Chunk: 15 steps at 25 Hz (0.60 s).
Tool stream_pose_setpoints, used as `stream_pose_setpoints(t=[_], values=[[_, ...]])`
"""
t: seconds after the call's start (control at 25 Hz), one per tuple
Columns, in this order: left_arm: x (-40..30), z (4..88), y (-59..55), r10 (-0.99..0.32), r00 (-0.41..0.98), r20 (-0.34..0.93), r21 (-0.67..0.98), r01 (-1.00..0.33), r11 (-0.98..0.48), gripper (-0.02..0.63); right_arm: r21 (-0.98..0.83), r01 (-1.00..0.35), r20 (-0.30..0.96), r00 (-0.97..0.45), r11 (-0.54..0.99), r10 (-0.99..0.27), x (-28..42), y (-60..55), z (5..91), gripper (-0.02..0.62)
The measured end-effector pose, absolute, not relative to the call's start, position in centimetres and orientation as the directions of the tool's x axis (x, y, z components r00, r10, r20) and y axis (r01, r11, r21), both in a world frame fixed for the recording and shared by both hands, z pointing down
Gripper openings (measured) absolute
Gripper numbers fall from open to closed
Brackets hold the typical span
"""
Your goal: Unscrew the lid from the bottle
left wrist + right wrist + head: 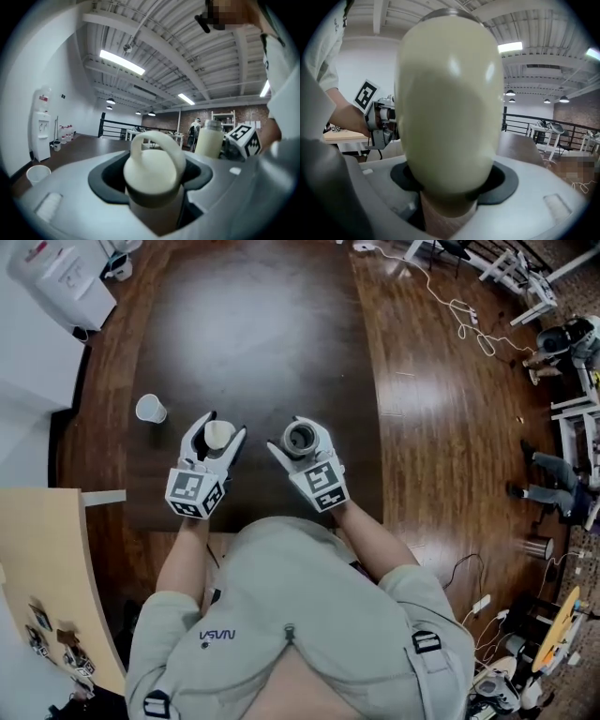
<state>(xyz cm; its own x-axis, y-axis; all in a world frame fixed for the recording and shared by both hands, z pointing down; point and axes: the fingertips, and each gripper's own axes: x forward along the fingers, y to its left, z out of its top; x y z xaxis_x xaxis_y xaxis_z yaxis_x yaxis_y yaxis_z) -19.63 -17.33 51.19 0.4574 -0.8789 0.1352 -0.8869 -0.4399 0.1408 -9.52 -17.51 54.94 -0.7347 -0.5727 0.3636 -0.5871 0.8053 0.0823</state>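
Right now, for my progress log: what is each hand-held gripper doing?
Left hand-held gripper: closed on the lid.
Right hand-held gripper: closed on the bottle.

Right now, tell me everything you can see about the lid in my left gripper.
The lid is a cream, matte, plastic-looking rounded cap with a loop handle arching over its top and a darker band round its lower rim. It is off the bottle, loop uppermost, held by the left gripper between its jaws above the dark table. Only the jaws touch it.
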Motion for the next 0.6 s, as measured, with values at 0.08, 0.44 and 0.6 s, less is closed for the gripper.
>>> stream_pose_setpoints(t=[0.08, 0.44, 0.6], values=[[-18.9, 53.6, -16.8, -0.874, 0.451, 0.181, 0.118, -0.892, -0.436, 0.304, 0.081, -0.599, 0.38, -0.72, 0.797, -0.58, -9.3, -17.2, 56.4, 0.301], [-16.2, 61.7, -14.7, -0.833, 0.449, 0.323, 0.091, -0.891, -0.444, 0.304, 0.04, -0.64, 0.45, -0.674, 0.767, -0.586, -8.3, -15.9, 62.1, 0.301], [-16.2, 63.2, -15.5, -0.828, 0.434, 0.355, 0.088, -0.898, -0.432, 0.304, 0.031, -0.662, 0.469, -0.652, 0.749, -0.596, -8.0, -16.3, 63.5, 0.301]])
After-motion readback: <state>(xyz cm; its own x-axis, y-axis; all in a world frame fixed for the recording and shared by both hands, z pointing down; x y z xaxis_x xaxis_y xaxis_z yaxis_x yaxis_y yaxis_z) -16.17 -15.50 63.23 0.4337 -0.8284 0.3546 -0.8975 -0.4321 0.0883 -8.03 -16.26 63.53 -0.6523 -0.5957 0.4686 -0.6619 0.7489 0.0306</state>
